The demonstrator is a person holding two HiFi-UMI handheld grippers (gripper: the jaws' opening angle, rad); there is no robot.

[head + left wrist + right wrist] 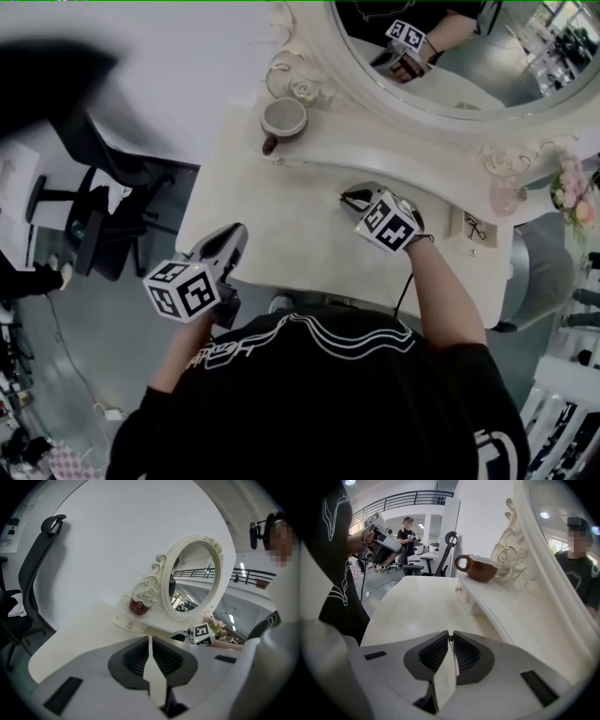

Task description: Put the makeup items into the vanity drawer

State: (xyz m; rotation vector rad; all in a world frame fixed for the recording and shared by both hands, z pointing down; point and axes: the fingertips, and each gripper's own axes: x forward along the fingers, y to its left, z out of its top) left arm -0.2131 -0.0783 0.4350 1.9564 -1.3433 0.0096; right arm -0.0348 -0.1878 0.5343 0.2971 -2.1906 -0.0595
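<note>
The white vanity table (281, 244) fills most of what I see, and both grippers hang over its bare top. Ahead of them stands the oval mirror (450, 66) in its carved frame. It is close in front of the right gripper (450, 637) and further ahead and to the right of the left gripper (150, 640). A black office chair (103, 220) stands off the table's edge, out to the left of the left gripper.

A low raised shelf (520, 620) runs along the mirror's foot, just ahead and to the right of the right gripper.

The left gripper is near the table's front left corner. Its jaws are pressed together with nothing between them. The right gripper is further in, close to the shelf, pointing steeply down. Its jaw tips meet and it carries nothing.

A brown cup (480, 569) stands on the shelf's far end by the carved rose, ahead of the right gripper. Below it I see a small drawer front (465, 599) with a round knob. Just to the right of the right gripper, a small compartment (456, 225) in the shelf shows open from above. It holds something thin and dark that I cannot make out. Pink flowers (574, 199) sit beyond it.
</note>
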